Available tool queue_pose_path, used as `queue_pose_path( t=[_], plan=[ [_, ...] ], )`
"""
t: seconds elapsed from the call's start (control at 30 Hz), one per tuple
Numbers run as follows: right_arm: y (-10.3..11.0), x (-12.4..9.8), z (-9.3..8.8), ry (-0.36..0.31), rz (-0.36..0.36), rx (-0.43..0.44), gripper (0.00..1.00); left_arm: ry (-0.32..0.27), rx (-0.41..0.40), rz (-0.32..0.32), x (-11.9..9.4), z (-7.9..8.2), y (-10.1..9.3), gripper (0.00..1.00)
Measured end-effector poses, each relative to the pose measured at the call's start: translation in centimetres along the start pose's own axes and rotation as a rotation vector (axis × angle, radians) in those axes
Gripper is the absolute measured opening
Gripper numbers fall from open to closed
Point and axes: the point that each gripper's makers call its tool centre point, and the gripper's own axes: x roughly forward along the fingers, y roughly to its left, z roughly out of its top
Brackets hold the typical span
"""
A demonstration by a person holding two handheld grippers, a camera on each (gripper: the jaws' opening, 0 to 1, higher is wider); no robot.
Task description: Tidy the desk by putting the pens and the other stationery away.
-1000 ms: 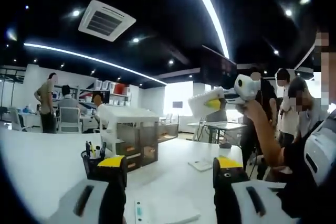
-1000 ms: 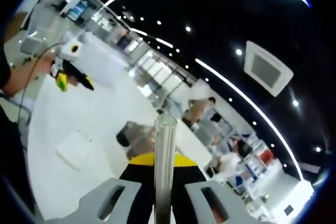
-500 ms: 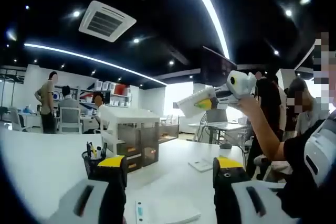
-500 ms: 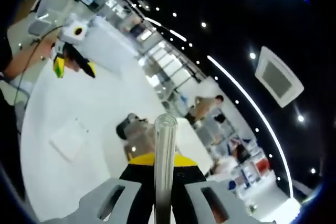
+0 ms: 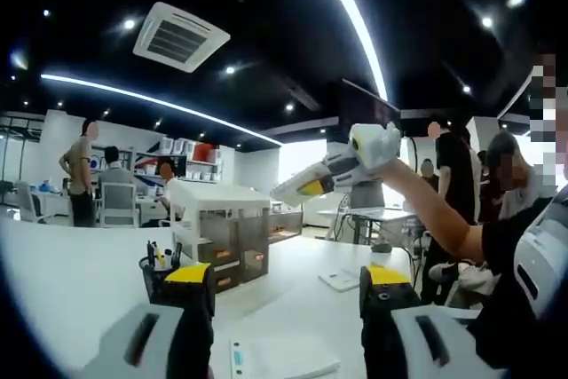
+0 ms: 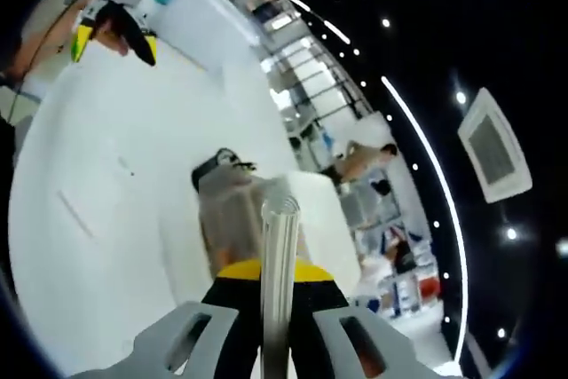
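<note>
My left gripper (image 5: 286, 286) stands open over the white desk (image 5: 71, 272) with nothing between its yellow-tipped fingers. A black pen holder (image 5: 158, 274) with several pens stands just left of the left finger. My right gripper (image 6: 277, 274) is shut on a clear, tube-like pen (image 6: 279, 246) that sticks up between the jaws. From the left gripper view the right gripper (image 5: 306, 188) is held high in the air by a person's arm, above the desk. The right gripper view looks down on the pen holder (image 6: 216, 167) and on the left gripper (image 6: 114, 40).
A small drawer cabinet (image 5: 232, 239) stands behind the pen holder, also seen as the cabinet (image 6: 238, 219). A sheet with a ruler-like strip (image 5: 282, 358) lies near the front, a small pad (image 5: 340, 280) farther back. Several people stand around the room.
The right gripper, with the clear pen in it, has swung left and lower in the left gripper view. Its camera now tilts more toward the desk. My left gripper has stayed put.
</note>
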Motion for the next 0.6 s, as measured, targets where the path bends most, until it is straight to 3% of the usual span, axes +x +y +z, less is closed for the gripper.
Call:
queue_pose_path(
  t=[0.27,0.6],
  plan=[
    [0.0,2.8,-0.9,0.071,0.037,-0.053,0.06,0.001,-0.002,-0.002,0.2,-0.1,0.0,0.66],
    [-0.4,7.0,-4.0,0.239,0.057,-0.124,0.06,-0.004,-0.002,-0.003,0.1,0.1,-0.1,0.66]
  ],
)
